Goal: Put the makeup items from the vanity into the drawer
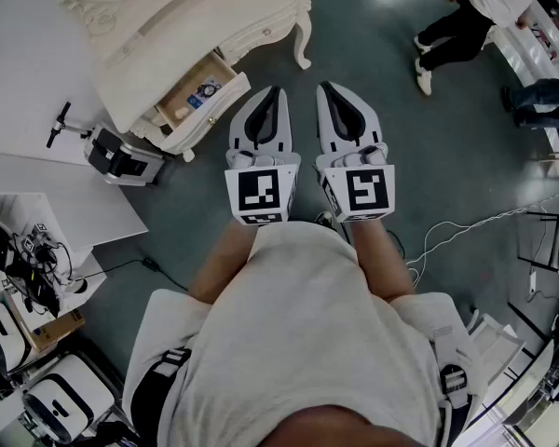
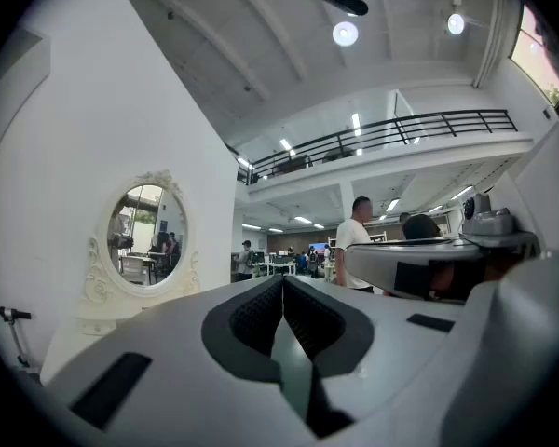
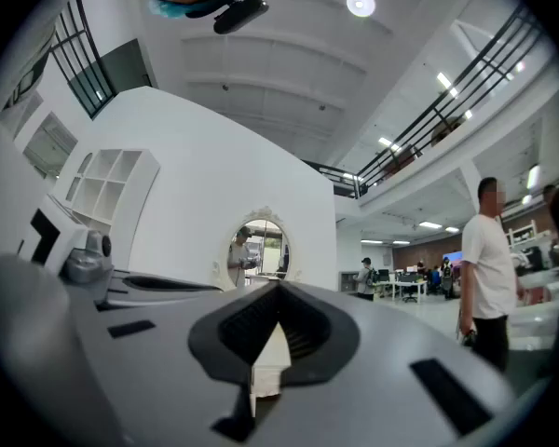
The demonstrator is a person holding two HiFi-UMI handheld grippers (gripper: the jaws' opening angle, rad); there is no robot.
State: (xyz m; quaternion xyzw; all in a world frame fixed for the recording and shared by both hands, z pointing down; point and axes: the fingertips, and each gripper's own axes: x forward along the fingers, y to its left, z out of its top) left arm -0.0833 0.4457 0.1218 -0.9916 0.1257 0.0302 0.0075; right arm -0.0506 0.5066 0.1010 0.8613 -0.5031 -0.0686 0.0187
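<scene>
Drawer (image 1: pixel 197 94) is pulled open at the upper left of the head view, under the white desk (image 1: pixel 182 26). There are small items (image 1: pixel 205 91) in it, too small to identify. My left gripper (image 1: pixel 272 91) and right gripper (image 1: pixel 331 88) sit side by side at top centre, just right of the drawer and not touching it. Jaws on both are pressed together with nothing between them. The desk's mirror (image 2: pixel 147 236) is ahead in both gripper views. A person (image 1: pixel 475 7) stands at the upper right.
</scene>
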